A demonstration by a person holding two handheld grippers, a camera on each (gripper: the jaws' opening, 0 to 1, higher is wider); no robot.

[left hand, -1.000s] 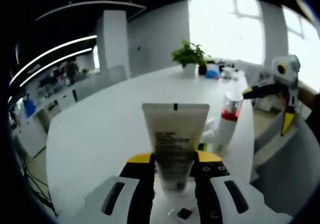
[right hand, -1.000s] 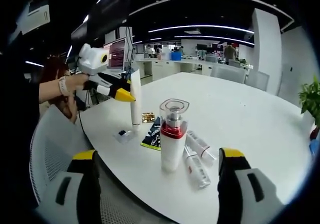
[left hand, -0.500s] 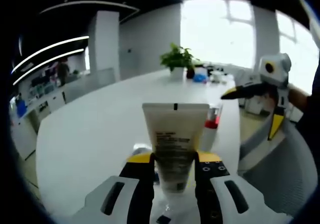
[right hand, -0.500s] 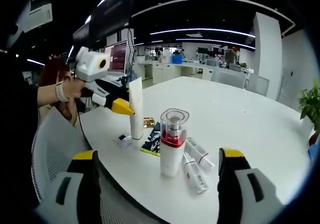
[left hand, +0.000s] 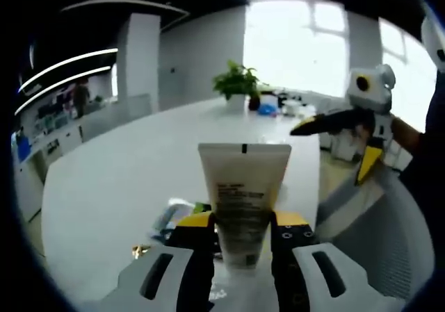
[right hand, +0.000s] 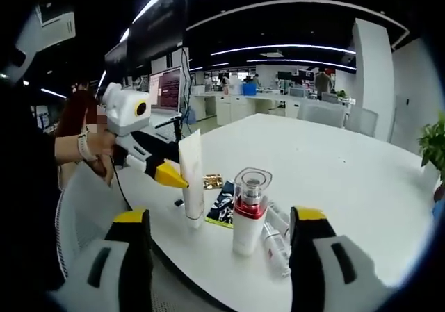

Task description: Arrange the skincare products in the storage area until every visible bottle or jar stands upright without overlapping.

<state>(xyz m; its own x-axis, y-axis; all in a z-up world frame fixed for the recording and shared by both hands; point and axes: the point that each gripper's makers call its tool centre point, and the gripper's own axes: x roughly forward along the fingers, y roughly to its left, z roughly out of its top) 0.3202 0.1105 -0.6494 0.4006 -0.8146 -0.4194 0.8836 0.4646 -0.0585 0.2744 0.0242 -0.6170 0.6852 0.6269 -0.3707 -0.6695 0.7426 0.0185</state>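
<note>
Placement is under way: my left gripper (left hand: 240,237) clamps the cream plastic squeeze tube (left hand: 243,197), cap-down on the white table's (right hand: 361,180) edge. My right gripper (right hand: 221,256) gapes empty. Next I'd release, then right the toppled small bottles (right hand: 276,242) beside the red-collared pump bottle (right hand: 249,211).

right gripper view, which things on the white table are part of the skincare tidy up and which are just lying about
Job:
cream squeeze tube, held in the left gripper
white pump bottle with red band and clear cap
two small white tubes lying flat

Lying about:
dark printed packet
small gold sachet
</note>
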